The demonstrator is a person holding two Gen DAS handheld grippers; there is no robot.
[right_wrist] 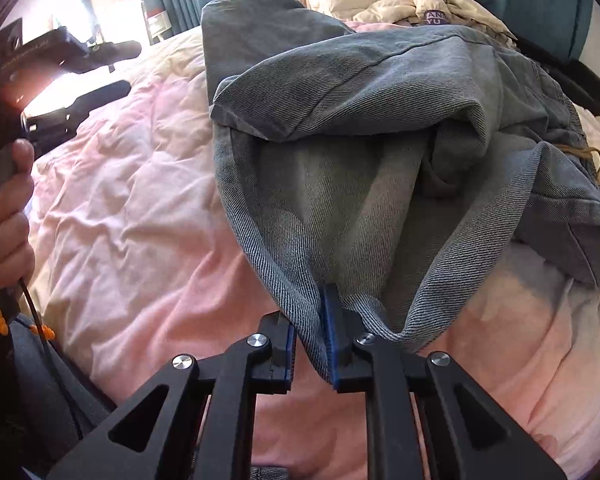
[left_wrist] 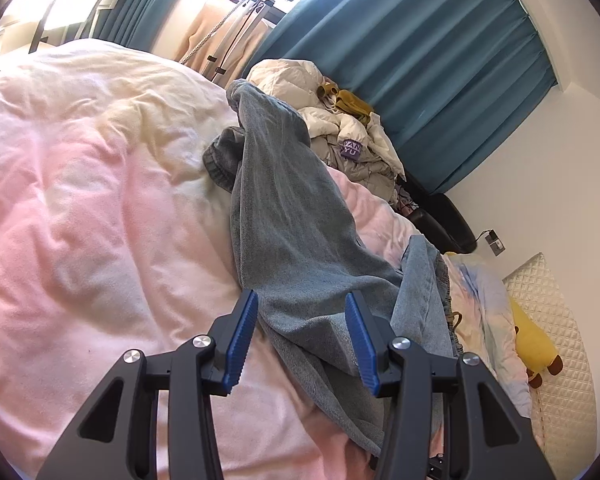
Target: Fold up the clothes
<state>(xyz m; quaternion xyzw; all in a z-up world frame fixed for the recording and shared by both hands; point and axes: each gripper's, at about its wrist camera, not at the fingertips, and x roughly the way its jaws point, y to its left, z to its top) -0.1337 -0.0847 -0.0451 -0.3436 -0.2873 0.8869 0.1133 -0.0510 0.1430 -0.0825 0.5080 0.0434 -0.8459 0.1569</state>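
Pinching a fold of the jeans point(right_wrist: 340, 152) between the pressed-together pads of the right hand-held gripper point(right_wrist: 310, 344), lifting that denim edge clear of the pink duvet point(right_wrist: 132, 208). Hovering with the left hand-held gripper point(left_wrist: 300, 340) spread wide over the jeans point(left_wrist: 284, 216), gripping nothing, possibly brushing the cloth. Lying stretched along the bed's middle toward its far edge, one leg crumpled. Resting beyond, at the far corner, a heap of pale clothes point(left_wrist: 340, 120) beside the teal curtain point(left_wrist: 440, 64). Gripping the left handle, a hand point(right_wrist: 8, 216).
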